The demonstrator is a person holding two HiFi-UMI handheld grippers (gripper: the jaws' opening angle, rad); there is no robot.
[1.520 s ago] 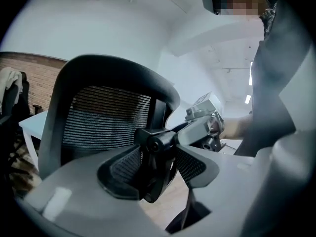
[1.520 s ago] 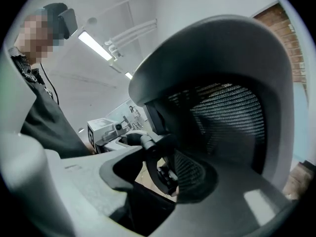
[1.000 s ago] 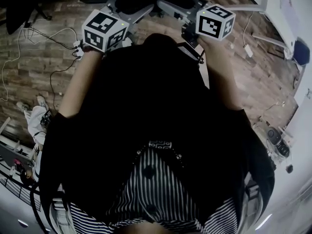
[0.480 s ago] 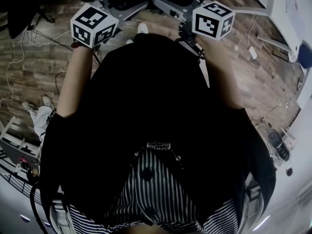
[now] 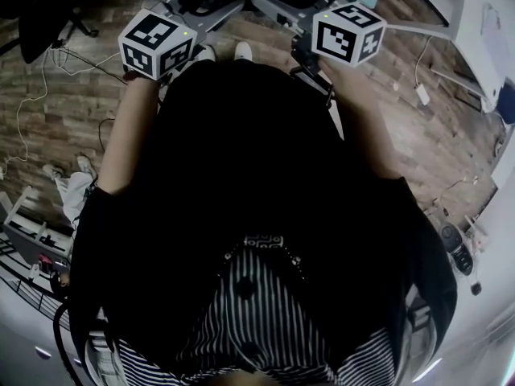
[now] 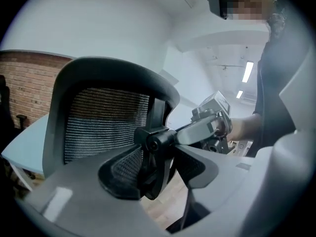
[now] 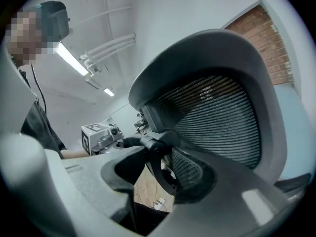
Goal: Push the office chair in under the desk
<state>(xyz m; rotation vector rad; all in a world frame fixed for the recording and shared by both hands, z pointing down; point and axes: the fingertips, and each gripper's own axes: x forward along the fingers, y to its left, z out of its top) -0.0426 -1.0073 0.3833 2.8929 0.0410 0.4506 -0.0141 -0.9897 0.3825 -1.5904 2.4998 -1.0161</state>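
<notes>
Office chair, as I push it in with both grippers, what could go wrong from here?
Loose cables trail across the wood floor left of the office chair; a castor could snag one. Your white shoes sit close behind the chair, so a step might kick it and swing it off line.

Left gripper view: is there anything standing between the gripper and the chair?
Nothing visible does. The left gripper is already on the chair: its jaws hold a black joint on the chair's back.
</notes>
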